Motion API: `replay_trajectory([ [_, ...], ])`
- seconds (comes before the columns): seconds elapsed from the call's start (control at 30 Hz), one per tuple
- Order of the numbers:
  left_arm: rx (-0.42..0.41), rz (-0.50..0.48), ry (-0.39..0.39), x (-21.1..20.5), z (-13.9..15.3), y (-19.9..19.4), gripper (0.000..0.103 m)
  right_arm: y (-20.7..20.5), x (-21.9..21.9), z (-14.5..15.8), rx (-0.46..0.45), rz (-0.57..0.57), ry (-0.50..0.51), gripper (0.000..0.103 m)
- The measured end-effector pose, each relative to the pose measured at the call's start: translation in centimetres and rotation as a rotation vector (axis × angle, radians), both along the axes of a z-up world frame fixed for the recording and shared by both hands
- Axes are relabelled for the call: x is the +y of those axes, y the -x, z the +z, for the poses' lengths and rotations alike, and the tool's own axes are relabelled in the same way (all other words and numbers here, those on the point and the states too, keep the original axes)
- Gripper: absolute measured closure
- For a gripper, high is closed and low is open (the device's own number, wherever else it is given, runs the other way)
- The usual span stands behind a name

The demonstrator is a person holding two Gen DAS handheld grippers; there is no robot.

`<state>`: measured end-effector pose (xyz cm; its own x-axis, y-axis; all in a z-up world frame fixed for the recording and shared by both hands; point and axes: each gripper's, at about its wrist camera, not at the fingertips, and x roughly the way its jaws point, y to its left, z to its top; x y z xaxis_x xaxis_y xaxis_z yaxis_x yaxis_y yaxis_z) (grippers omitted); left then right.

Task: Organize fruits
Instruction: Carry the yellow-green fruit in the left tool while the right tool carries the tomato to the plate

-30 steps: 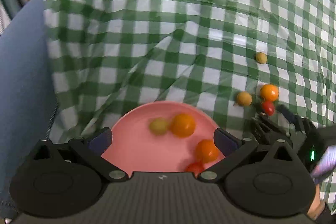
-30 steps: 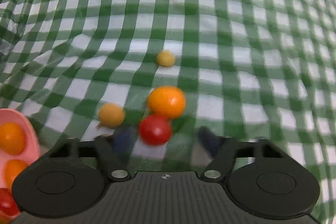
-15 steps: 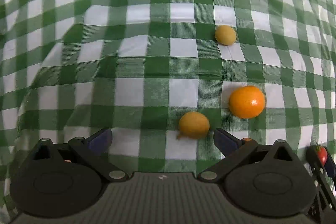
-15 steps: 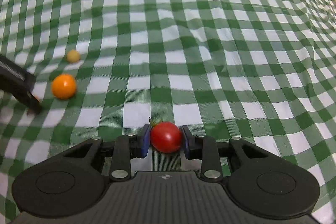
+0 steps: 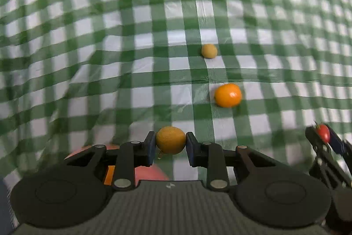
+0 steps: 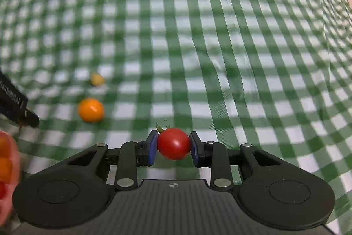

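My left gripper [image 5: 171,147] is shut on a small yellow-orange fruit [image 5: 171,139] just above the green checked cloth. My right gripper [image 6: 173,147] is shut on a red cherry tomato [image 6: 173,143] with a green stem; it also shows at the right edge of the left wrist view [image 5: 323,136]. An orange fruit [image 5: 228,95] and a small pale yellow fruit [image 5: 209,50] lie on the cloth ahead of the left gripper; both also show in the right wrist view, the orange fruit [image 6: 91,110] and the yellow fruit [image 6: 97,79]. The pink plate [image 5: 151,171] lies partly hidden under the left gripper.
The pink plate's rim [image 6: 15,160] with several orange and red fruits on it sits at the left edge of the right wrist view. The left gripper's finger [image 6: 24,111] reaches in there. The checked cloth [image 6: 220,47] is wrinkled.
My left gripper has shut on the yellow-orange fruit that lay between its open fingers. My right gripper still holds the tomato and has swung, so the loose fruits sit further right in its view.
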<state>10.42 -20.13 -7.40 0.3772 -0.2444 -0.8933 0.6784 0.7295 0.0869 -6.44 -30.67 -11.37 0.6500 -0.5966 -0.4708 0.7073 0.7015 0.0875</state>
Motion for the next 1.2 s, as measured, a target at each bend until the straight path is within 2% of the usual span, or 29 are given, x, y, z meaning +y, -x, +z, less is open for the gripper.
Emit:
replay_trajectory([
  [0.1, -0.003, 0.021, 0.045, 4.4, 3.2, 2.6, 0.071, 2.5, 3.5, 2.1, -0.011, 0.062, 0.019, 0.071],
  [0.2, -0.028, 0.053, 0.054, 9.2, 5.6, 5.3, 0.071, 5.2, 7.6, 3.2, 0.007, 0.143, -0.001, 0.071],
  [0.3, -0.057, 0.099, 0.024, 13.9, 6.9, 8.4, 0.071, 7.3, 11.0, 4.1, 0.011, 0.210, -0.048, 0.071],
  [0.43, -0.037, 0.154, 0.021, 19.3, 7.9, 11.7, 0.071, 9.1, 14.8, 5.5, -0.009, 0.286, -0.121, 0.071],
  [0.67, -0.037, 0.225, 0.099, 26.8, 9.4, 15.0, 0.071, 10.7, 20.8, 8.5, -0.010, 0.386, -0.024, 0.071],
  [0.97, -0.026, 0.251, 0.186, 29.9, 10.2, 15.8, 0.071, 11.0, 24.1, 10.0, 0.011, 0.404, 0.056, 0.071],
  [1.2, -0.002, 0.267, 0.201, 30.5, 9.7, 14.6, 0.071, 10.0, 24.0, 9.6, 0.042, 0.411, 0.068, 0.071],
])
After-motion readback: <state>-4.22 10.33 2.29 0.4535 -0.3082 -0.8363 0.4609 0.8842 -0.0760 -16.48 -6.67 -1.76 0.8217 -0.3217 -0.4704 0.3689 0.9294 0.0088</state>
